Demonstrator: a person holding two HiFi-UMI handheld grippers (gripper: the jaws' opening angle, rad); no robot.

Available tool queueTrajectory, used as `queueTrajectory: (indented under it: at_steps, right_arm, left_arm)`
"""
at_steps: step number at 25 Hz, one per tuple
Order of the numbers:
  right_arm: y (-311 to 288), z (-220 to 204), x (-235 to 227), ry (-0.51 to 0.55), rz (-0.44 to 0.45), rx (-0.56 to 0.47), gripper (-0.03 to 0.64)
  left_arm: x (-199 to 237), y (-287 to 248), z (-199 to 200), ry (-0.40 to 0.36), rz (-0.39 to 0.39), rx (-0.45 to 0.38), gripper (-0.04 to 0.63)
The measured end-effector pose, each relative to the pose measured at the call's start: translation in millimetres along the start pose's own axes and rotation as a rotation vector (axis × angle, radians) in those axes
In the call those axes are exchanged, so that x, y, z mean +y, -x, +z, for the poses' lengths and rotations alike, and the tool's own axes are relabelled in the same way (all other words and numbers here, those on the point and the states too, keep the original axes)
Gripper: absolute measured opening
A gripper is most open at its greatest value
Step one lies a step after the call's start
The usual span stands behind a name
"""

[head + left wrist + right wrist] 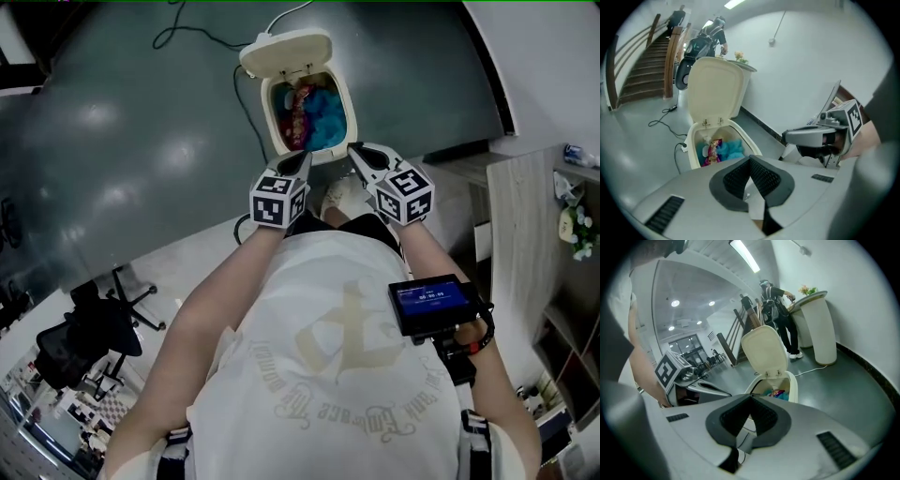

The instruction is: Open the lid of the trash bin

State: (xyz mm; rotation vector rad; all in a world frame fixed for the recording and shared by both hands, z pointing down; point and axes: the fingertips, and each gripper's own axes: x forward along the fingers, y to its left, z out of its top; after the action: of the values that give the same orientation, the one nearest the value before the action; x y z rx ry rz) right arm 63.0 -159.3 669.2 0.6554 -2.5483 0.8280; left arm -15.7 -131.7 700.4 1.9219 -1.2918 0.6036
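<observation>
1. Trash bin (pixel 349 120): it stands on the dark floor (pixel 141 141), directly ahead of the person and just beyond both gripper tips. The cream body is upright with the mouth facing up. The long axis of the mouth runs away from the person, with the hinge at the far end.

2. Lid (pixel 286 53): it is open. It stands raised on the far hinge and tipped back, with its inner face turned toward the person. In the left gripper view the lid (pixel 716 89) rises nearly upright above the mouth. Blue material (pixel 326 114) and a coloured wrapper (pixel 298 117) lie inside the bin.

3. Left gripper (pixel 303 159): its jaws are together with nothing between them, as confirmed in its own view (pixel 751 164). It points forward and down at the near rim, apart from the rim.

4. Right gripper (pixel 359 153): its jaws are likewise pressed together and empty (pixel 750 401). It sits beside the left gripper and level with it. The two tips angle slightly toward each other.

5. Arms: both forearms extend forward from the torso, and the marker cubes (pixel 278 199) face up. A screen unit (pixel 431 302) sits by the right forearm.

6. A cable (pixel 202 36) lies on the floor beyond the bin.
</observation>
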Motion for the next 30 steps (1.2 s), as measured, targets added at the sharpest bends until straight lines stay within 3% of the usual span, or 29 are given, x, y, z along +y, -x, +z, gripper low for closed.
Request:
queueTrajectory:
  at_steps: [13,22,30]
  right_arm:
    - [-5.0,63.0,39.3,0.181,0.071,-0.039,0.006]
    - [15.1,89.3,60.3,0.205,0.138,-0.125,0.005]
    - [41.0,93.3,59.7,0.199,0.117,-0.169,0.005]
  left_arm:
    - [16.1,74.6,49.9,0.062,0.034,-0.211,0.014]
    - [2.4,104.6,71.3,0.017,0.003,-0.307,0.014]
    - [-8.5,118.2,79.9,-0.003,-0.03,-0.341,0.014]
